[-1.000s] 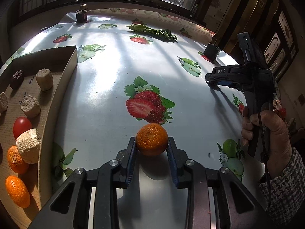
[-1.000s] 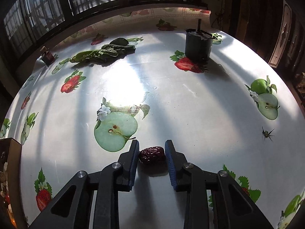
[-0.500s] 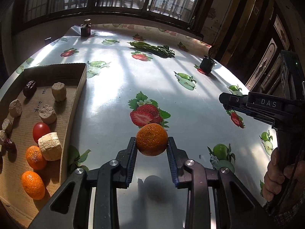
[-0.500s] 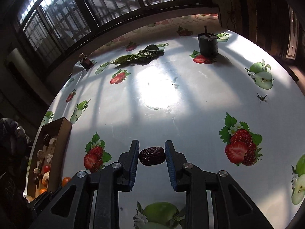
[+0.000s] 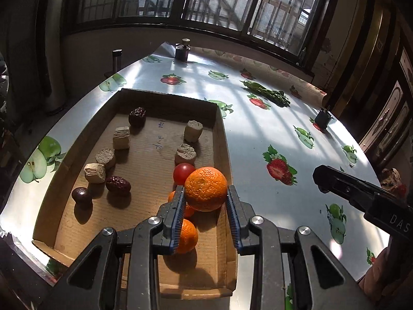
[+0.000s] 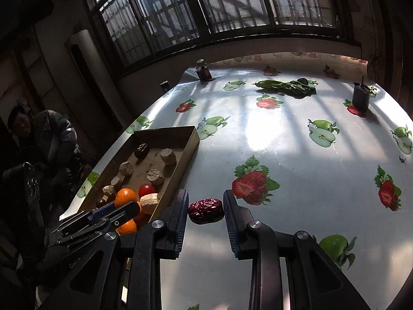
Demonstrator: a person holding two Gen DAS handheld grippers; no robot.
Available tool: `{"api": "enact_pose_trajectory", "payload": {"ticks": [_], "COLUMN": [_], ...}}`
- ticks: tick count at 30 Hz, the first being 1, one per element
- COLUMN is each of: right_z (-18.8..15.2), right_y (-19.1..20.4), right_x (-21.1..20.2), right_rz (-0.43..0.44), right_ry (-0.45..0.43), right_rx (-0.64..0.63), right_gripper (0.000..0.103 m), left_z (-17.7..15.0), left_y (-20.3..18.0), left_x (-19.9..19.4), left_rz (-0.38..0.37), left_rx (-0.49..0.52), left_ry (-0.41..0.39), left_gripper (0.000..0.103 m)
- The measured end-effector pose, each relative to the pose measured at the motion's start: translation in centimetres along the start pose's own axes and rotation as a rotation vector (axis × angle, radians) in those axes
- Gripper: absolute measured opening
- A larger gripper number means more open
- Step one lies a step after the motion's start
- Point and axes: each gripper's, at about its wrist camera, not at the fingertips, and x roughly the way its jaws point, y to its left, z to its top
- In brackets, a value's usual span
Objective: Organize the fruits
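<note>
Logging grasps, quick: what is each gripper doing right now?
Left gripper: closed on the round orange tangerine, above the brown cardboard tray.
Right gripper: closed on the wrinkled dark red date.

Three oranges: one (image 5: 205, 189) between the left tongs (image 5: 205, 201), two (image 5: 187, 236) in the box (image 5: 222, 134) just below and left of it. One tomato (image 5: 182, 172) sits just beyond the held orange. Five pale chunks (image 5: 121, 137) lie ahead and left of the left tongs, a sixth (image 6: 149, 203) shows left of the right tongs (image 6: 205, 213). Three dates (image 5: 118, 184) and one dark round fruit (image 5: 81, 195) lie left of the left tongs; one more date (image 6: 205, 211) sits between the right tongs. Two dark jars (image 6: 361, 97) stand far ahead on the surface (image 6: 296, 155), with one bunch of greens (image 6: 286, 86).
</note>
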Motion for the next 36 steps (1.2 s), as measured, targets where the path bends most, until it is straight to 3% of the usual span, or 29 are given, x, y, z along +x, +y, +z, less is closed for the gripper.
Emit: {"api": "enact_pose_trajectory", "payload": {"ticks": [7,12,26,31,35,36], "right_z": [-1.3,-2.6,-4.6,-4.8,-4.7,-4.7], "right_y": [5.5,8.4,11.7,11.9,11.8,11.8], "right_x": [3.8,6.2,8.6,8.5,8.2,8.0], "right_rz": [0.125,0.175,0.156,0.164,0.164,0.166], "right_ry": [0.069,0.119,0.13,0.132,0.118,0.114], "right_rx": [-0.073,-0.143,-0.258,-0.26,-0.25,-0.249], "right_gripper": [0.03,0.03,0.031,0.031,0.055,0.056], "left_z": [-0.9,-1.4,-1.0,-0.8,-0.7,-0.7], "left_y": [6.3,8.6,9.4,9.7,9.5,9.4], "left_x": [-0.3,0.2,1.1,0.7,0.4,0.3], "left_rz": [0.155,0.22,0.228,0.227,0.227,0.226], "left_rx": [-0.05,-0.057,-0.077,-0.1,-0.098,-0.095], "left_ry": [0.011,0.024,0.017,0.0,-0.009,-0.01], "left_gripper": [0.03,0.03,0.032,0.049,0.055,0.055]}}
